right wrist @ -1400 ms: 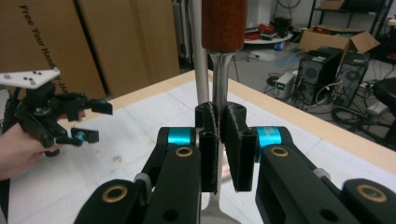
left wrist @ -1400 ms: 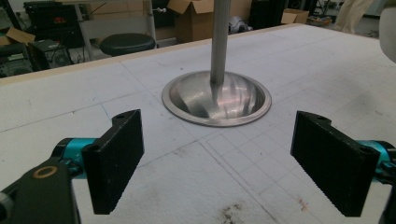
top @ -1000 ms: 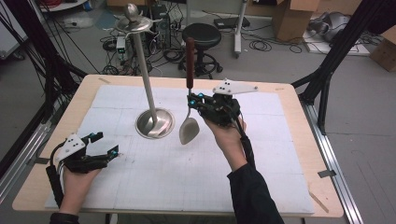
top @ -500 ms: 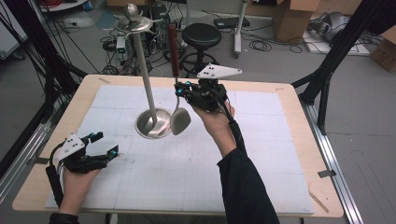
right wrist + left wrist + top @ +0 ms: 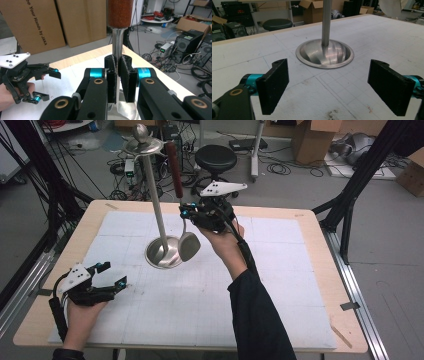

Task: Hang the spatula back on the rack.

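The right tool (image 5: 186, 214) is clamped on the steel neck of a red-handled metal spoon (image 5: 189, 246), held upright, handle up, its bowl hanging just beside the round dished base of a tall steel stand (image 5: 163, 252). The likely step is hanging or setting the spoon at that stand, so keep the grip firm, the handle vertical, and clear the pole. Well off toward the person, the left tool (image 5: 110, 275) rests over the white-covered table (image 5: 280, 285), jaws wide apart, holding nothing.
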The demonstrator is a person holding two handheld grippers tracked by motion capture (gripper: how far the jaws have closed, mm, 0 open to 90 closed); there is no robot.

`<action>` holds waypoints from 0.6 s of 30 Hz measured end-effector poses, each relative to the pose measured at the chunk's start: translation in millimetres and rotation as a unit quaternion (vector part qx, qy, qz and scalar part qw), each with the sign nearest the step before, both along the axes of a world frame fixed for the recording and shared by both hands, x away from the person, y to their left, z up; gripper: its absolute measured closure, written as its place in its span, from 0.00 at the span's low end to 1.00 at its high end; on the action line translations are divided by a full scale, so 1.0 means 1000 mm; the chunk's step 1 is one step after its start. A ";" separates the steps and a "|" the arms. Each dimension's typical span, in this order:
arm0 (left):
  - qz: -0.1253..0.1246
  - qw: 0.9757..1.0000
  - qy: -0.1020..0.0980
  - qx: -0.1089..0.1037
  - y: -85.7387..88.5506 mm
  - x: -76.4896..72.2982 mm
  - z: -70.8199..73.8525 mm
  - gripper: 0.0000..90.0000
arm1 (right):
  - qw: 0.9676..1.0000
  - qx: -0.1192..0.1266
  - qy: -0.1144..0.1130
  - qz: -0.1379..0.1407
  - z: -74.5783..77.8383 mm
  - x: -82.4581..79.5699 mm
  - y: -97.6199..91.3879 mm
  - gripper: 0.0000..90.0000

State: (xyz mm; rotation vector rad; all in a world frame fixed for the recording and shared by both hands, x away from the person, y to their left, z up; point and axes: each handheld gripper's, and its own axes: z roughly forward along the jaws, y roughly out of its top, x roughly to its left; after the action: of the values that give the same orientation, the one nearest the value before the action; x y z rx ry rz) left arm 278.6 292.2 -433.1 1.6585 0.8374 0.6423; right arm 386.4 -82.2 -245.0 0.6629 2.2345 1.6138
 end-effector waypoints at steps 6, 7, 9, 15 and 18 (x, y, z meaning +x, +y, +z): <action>0.001 1.000 0.001 0.000 0.000 0.000 0.000 0.20 | 1.000 -0.005 0.004 0.001 -0.003 0.002 0.003 0.94; 0.000 1.000 0.000 0.001 0.000 0.000 0.000 0.20 | 1.000 -0.007 0.006 0.003 -0.003 0.003 0.004 0.94; 0.000 1.000 0.001 0.001 0.000 0.000 0.000 0.20 | 1.000 -0.008 0.008 0.004 -0.004 0.005 0.005 0.94; 0.000 1.000 0.002 0.002 0.000 0.000 0.000 0.20 | 1.000 -0.016 0.008 0.008 -0.003 0.008 0.010 0.94; -0.001 1.000 0.001 0.001 0.000 0.000 0.000 0.20 | 1.000 -0.019 0.010 0.010 -0.002 0.008 0.013 0.94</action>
State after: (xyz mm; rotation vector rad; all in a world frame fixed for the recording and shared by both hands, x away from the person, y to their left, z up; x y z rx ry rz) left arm 278.8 292.3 -433.4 1.6616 0.8370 0.6389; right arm 394.6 -69.6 -247.1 0.6531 2.2876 1.5755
